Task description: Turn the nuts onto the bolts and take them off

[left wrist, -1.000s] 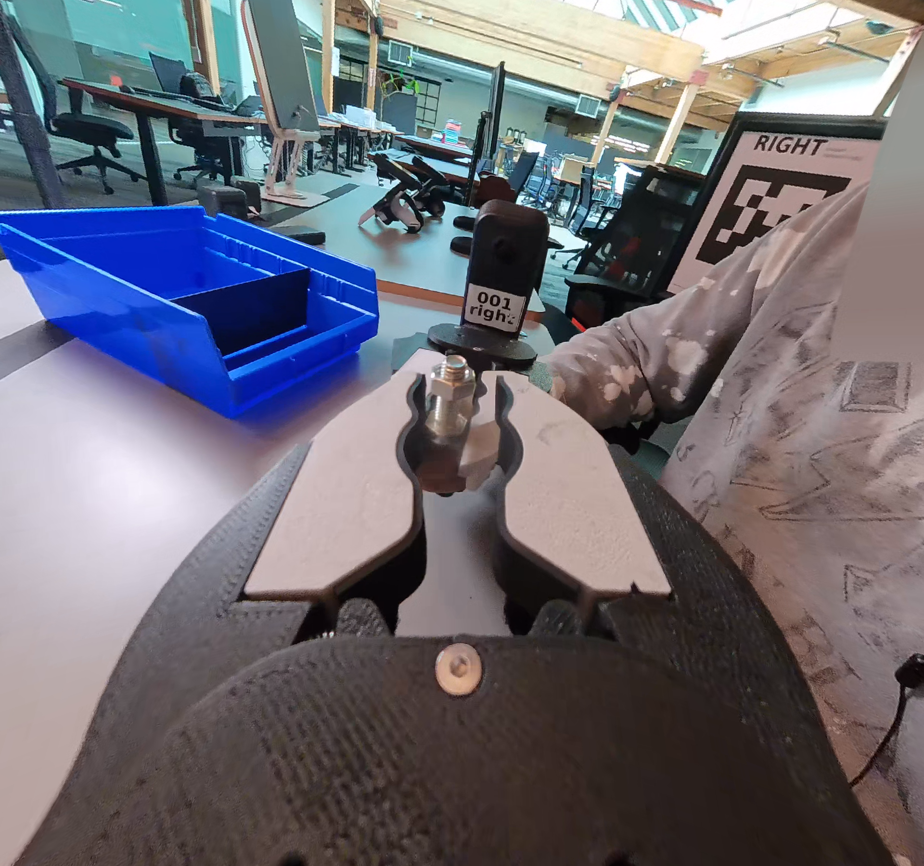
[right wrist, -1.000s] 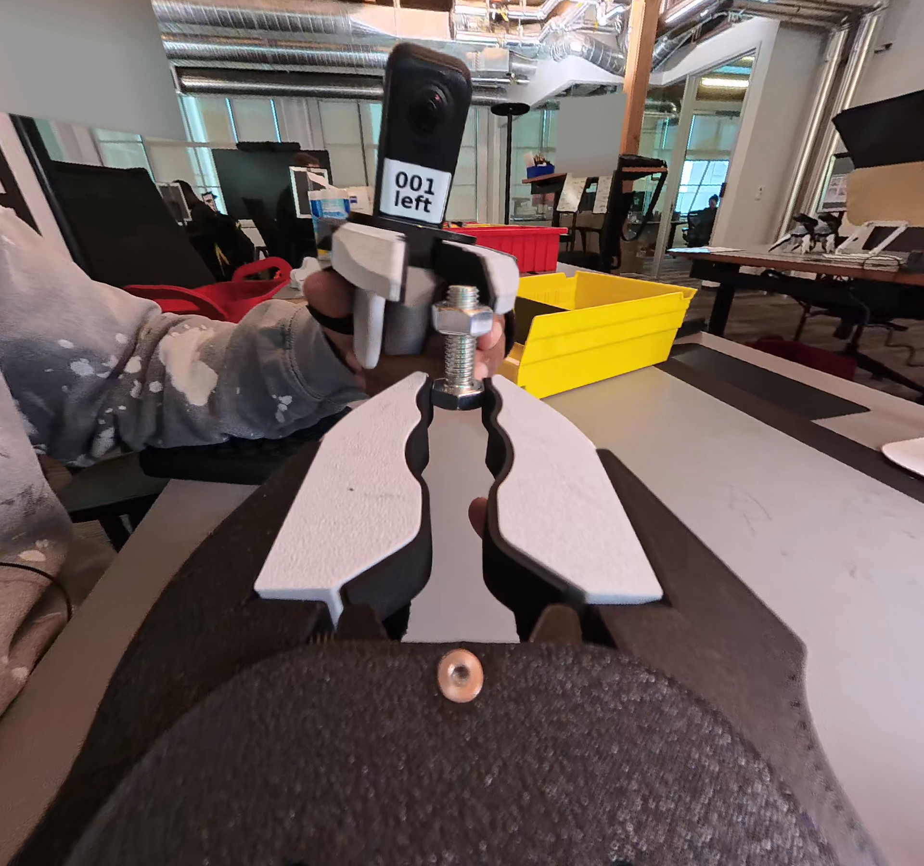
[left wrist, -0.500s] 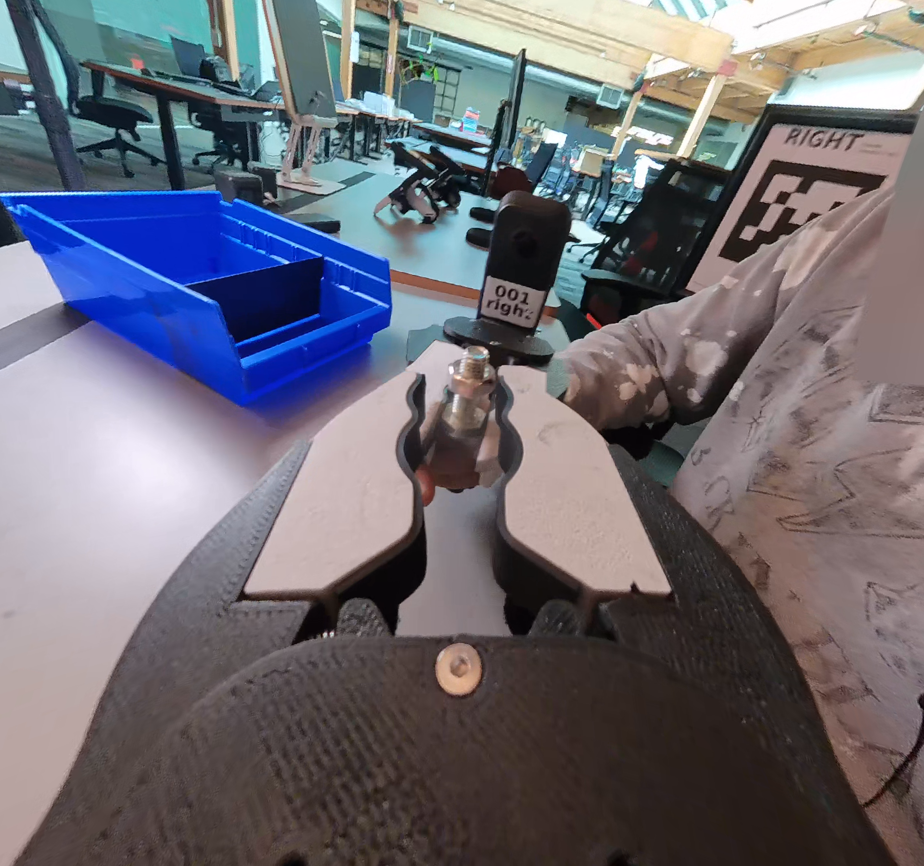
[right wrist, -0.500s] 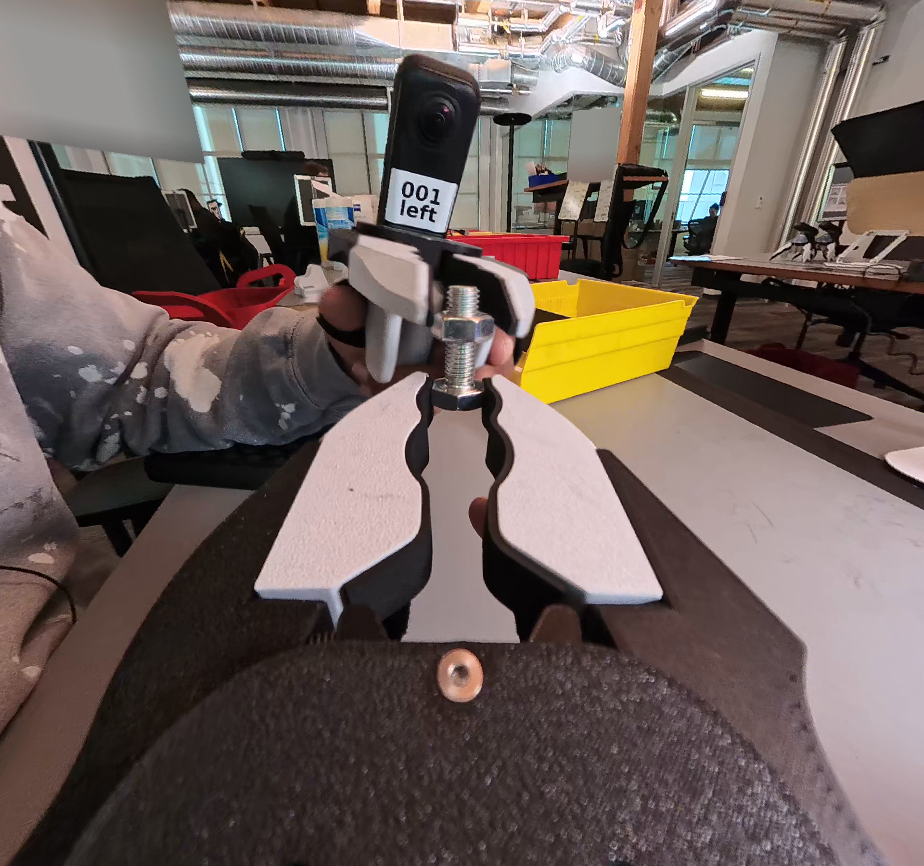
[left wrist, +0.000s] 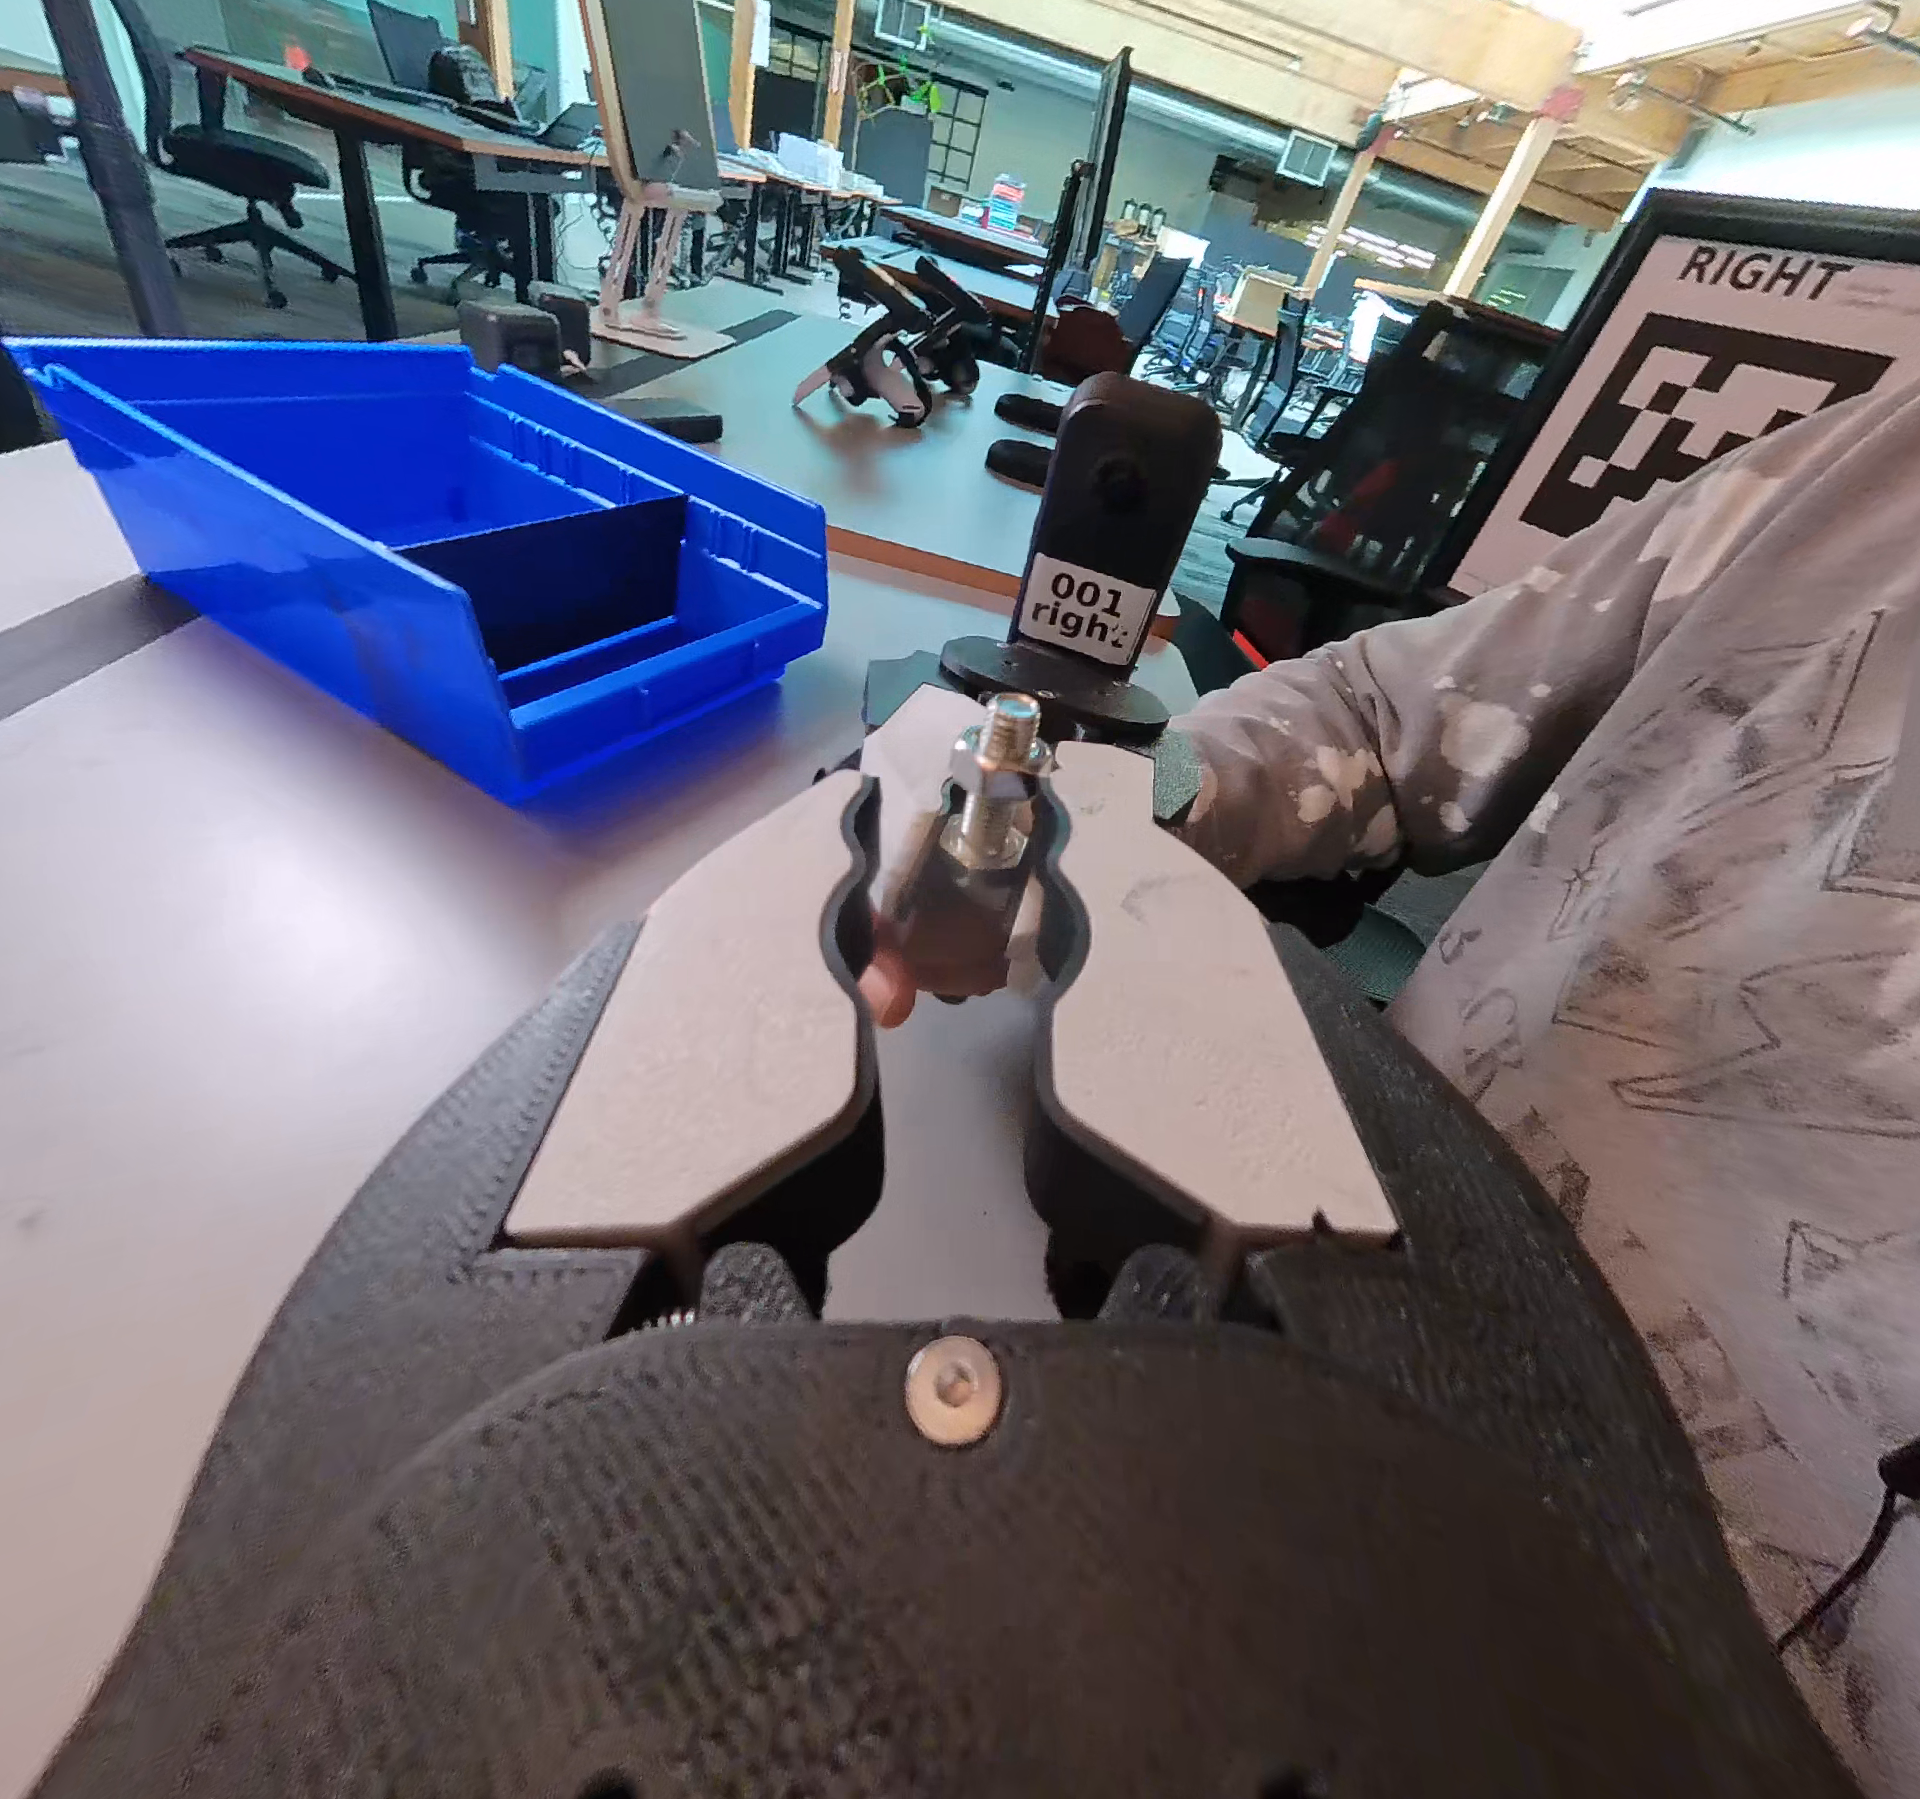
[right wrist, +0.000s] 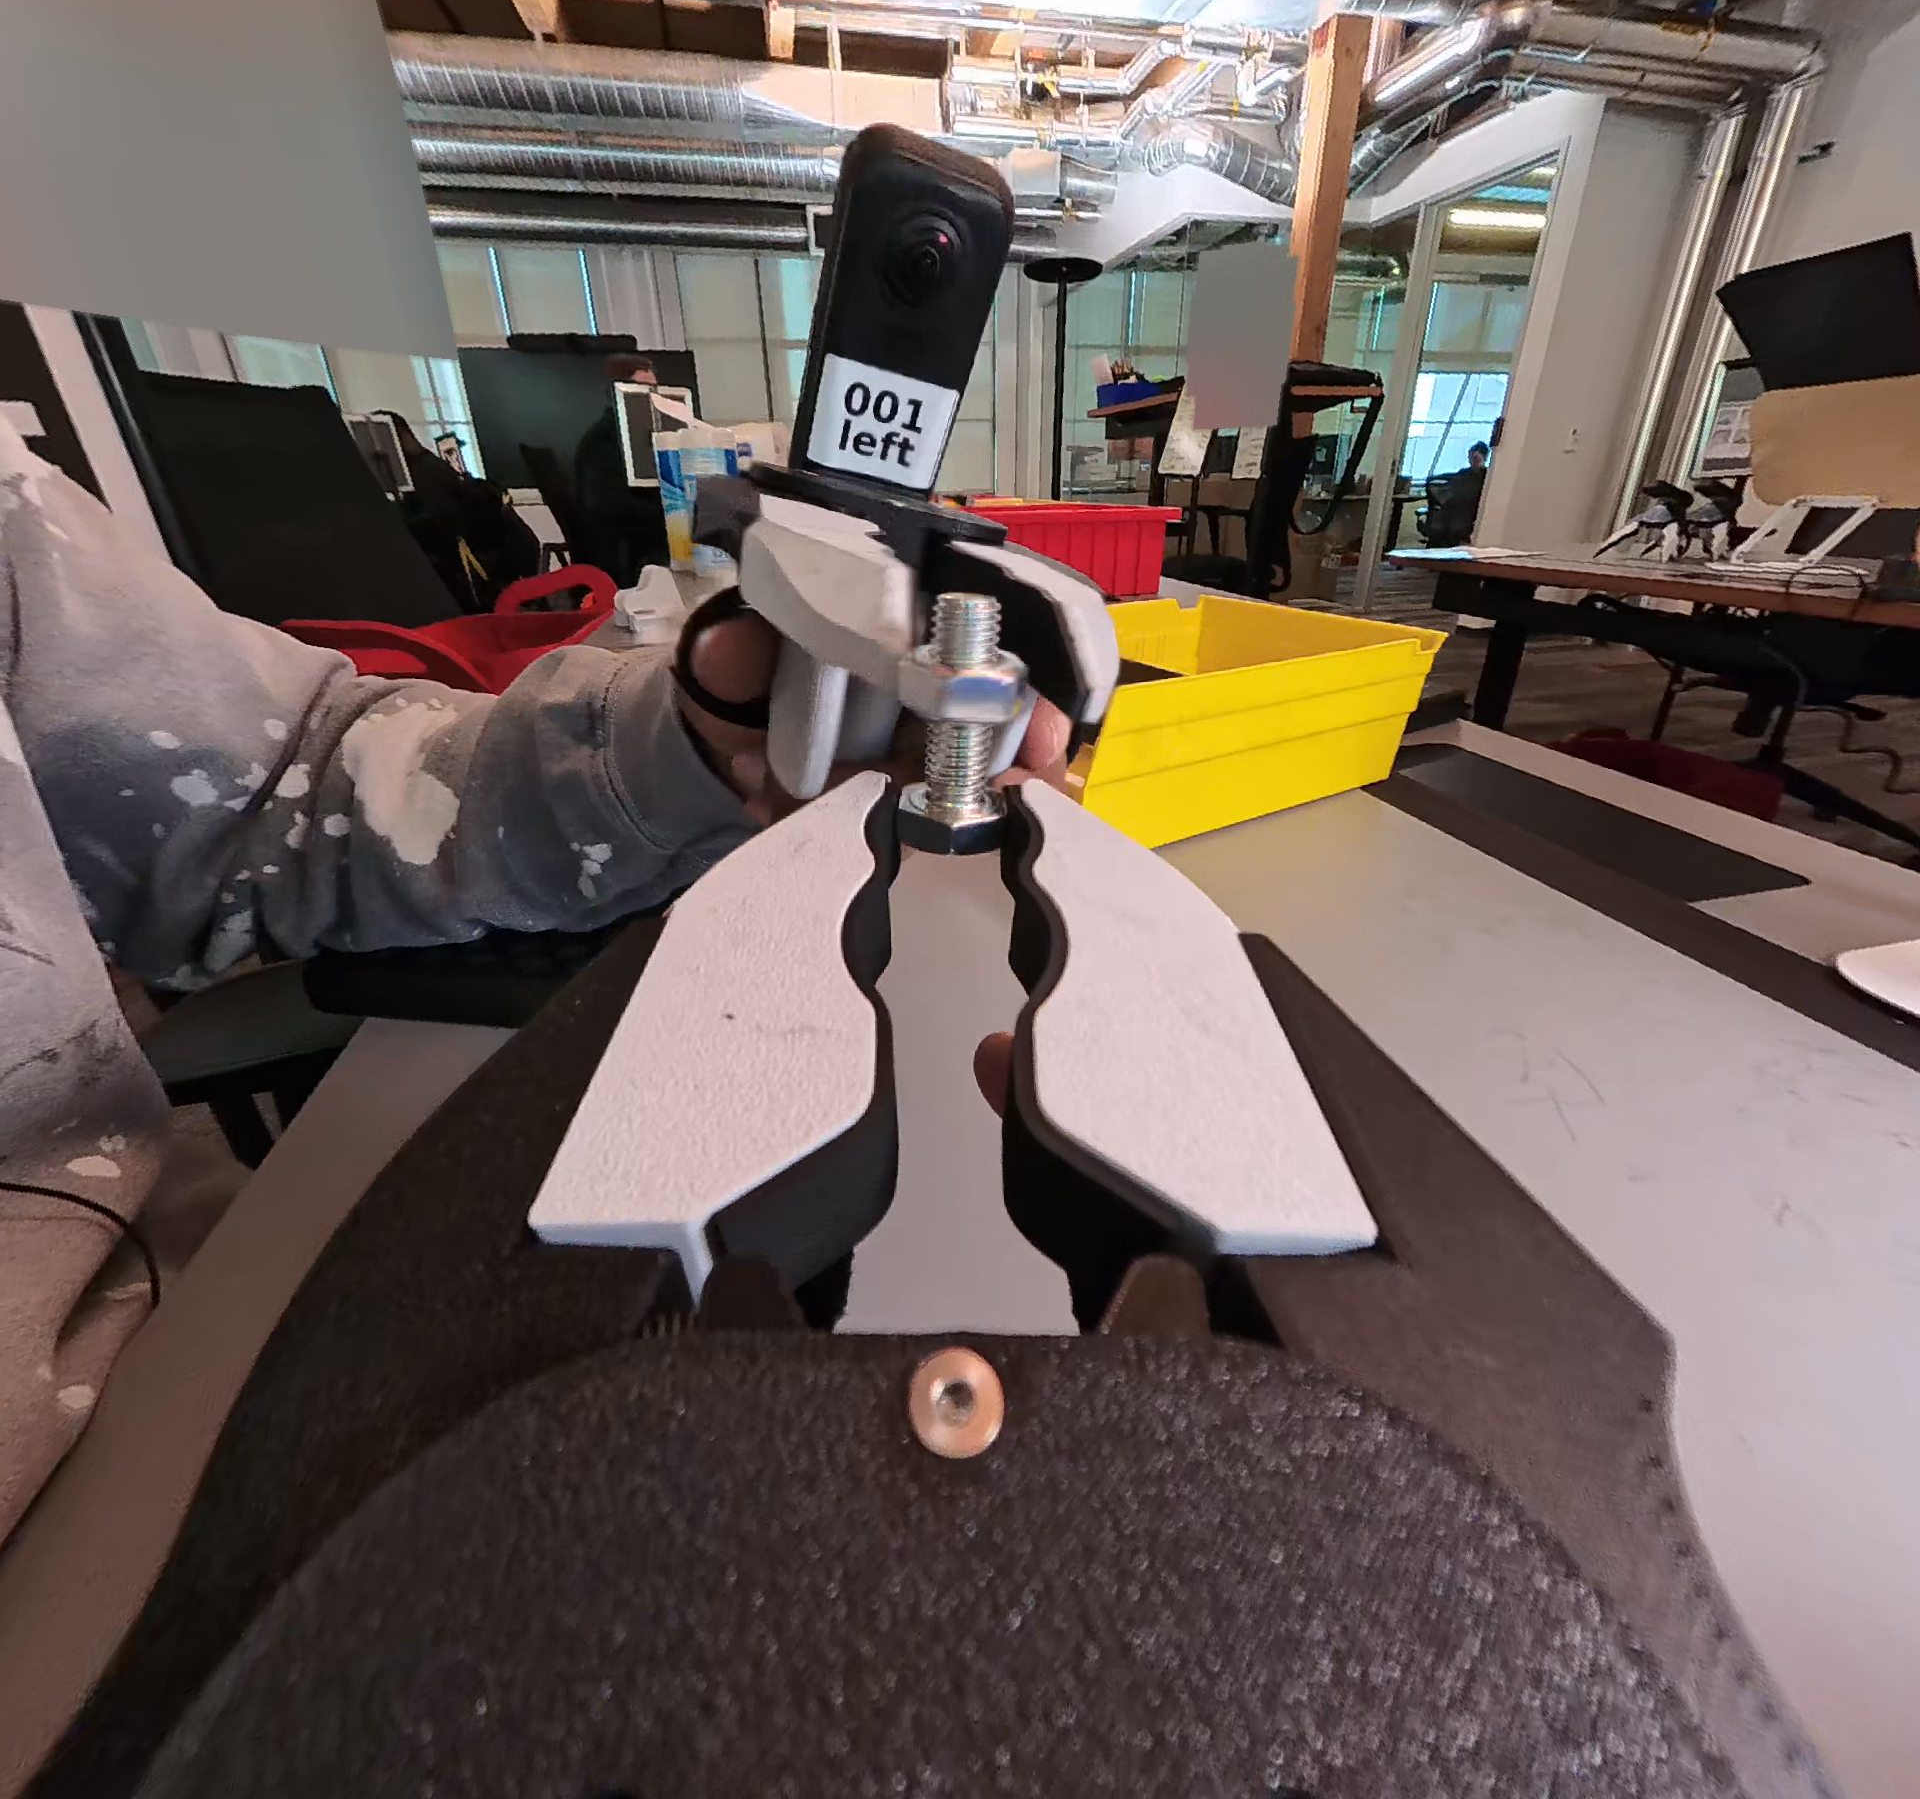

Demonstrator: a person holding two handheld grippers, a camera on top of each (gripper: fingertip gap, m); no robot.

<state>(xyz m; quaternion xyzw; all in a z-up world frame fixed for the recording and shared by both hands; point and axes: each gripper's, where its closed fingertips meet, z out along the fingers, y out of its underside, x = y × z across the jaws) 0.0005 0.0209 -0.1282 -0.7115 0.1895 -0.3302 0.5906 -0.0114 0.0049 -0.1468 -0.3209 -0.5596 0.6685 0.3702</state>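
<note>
Grey bench (right wrist: 1558, 1074) below, my right gripper (right wrist: 951, 819) clamps the bolt (right wrist: 961, 710) head upright; my left gripper (left wrist: 961, 793) pinches the nut (right wrist: 961, 695) midway up. I'd turn square, keeping axes aligned.

Right wrist view. The right gripper (right wrist: 954, 799) clamps the hexagonal head of a bolt (right wrist: 958, 731) between its white fingertips (right wrist: 1049, 814), so that the threaded shaft stands upright above them. A nut (right wrist: 961, 691) sits partway up the shaft, with bare thread showing above and below it. The left gripper (right wrist: 935, 669), opposite, closes its white fingers on this nut; a black camera (right wrist: 904, 315) with a white label rises from its top, and a person's hand (right wrist: 727, 700) in a spattered grey sleeve (right wrist: 364, 773) holds it. Behind, a yellow bin (right wrist: 1247, 710) rests on the grey table (right wrist: 1507, 1022), with a red bin (right wrist: 1081, 534) farther back.
</note>
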